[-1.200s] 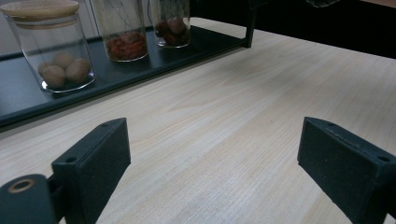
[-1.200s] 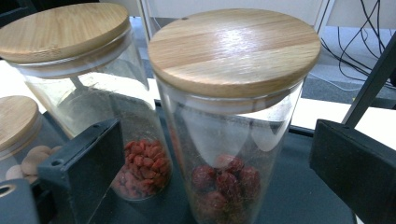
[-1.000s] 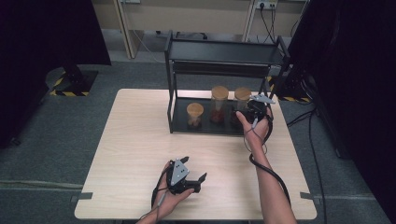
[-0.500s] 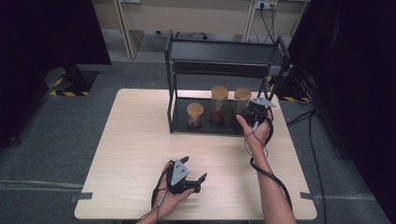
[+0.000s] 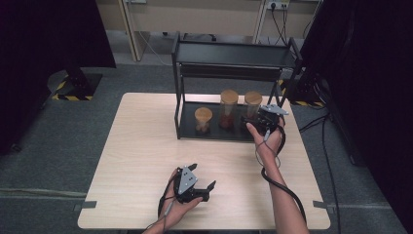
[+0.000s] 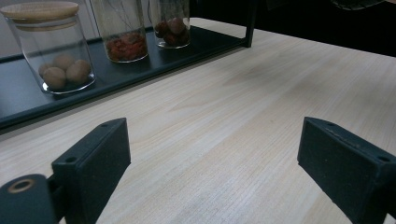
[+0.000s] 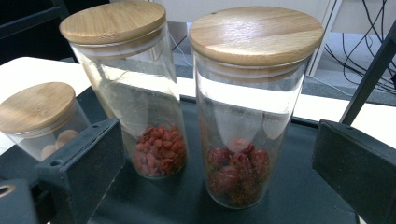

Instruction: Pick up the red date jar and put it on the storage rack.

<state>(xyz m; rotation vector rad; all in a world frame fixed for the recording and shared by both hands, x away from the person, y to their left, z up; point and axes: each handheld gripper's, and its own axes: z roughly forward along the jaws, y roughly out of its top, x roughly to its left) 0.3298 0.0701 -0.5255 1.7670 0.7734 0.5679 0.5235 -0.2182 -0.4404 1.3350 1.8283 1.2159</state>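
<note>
Three glass jars with wooden lids stand on the lower shelf of a black rack (image 5: 234, 53). The short jar (image 5: 203, 119) holds pale nuts, the middle tall jar (image 5: 228, 108) small red berries, and the right tall jar (image 5: 253, 103) dark red fruit. My right gripper (image 5: 255, 118) is level with the right tall jar (image 7: 254, 107). Its jaws are open, one on each side of the jar and apart from the glass. My left gripper (image 5: 204, 175) rests open near the table's front edge with only bare wood (image 6: 212, 149) between its jaws.
The wooden table (image 5: 141, 141) has free room on its left half and in front of the rack. The rack's upright posts (image 5: 176, 87) and top shelf frame the jars. Cables trail from both grippers. Grey floor surrounds the table.
The right hand has shifted very slightly in front of the right tall jar. The left hand has stayed put.
</note>
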